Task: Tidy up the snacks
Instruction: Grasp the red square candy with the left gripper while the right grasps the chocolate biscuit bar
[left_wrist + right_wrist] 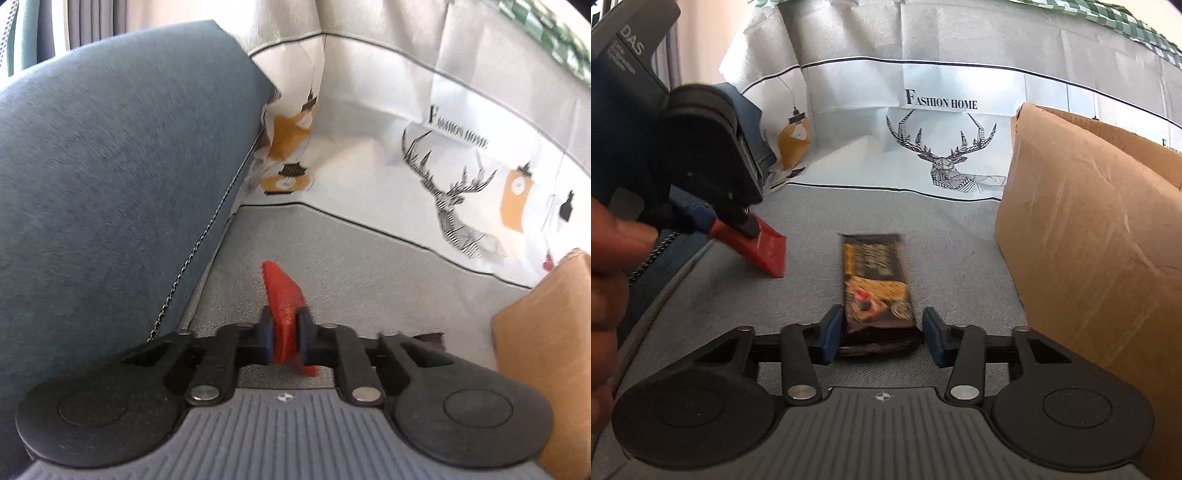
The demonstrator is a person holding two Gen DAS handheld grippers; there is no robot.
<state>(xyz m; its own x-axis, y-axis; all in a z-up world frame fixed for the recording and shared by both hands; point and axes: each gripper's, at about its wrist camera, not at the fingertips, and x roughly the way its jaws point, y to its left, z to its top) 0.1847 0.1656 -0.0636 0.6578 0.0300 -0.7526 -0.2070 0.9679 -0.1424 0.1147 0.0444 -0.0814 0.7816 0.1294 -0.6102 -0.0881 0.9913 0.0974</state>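
Left gripper (286,334) fingers clamp red packet (282,295); right gripper (881,336) fingers part-open, flanking dark bar (875,273).

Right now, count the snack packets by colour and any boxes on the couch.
Red snack packets: 1, the red packet in the left jaws
Dark snack packets: 1, the dark bar between the right jaws
Cardboard boxes: 1
Total: 3

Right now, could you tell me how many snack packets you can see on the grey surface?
2. The red packet is clamped in the left gripper, beside the blue cushion. The dark bar lies between the right gripper fingers. The cardboard box may hide more.
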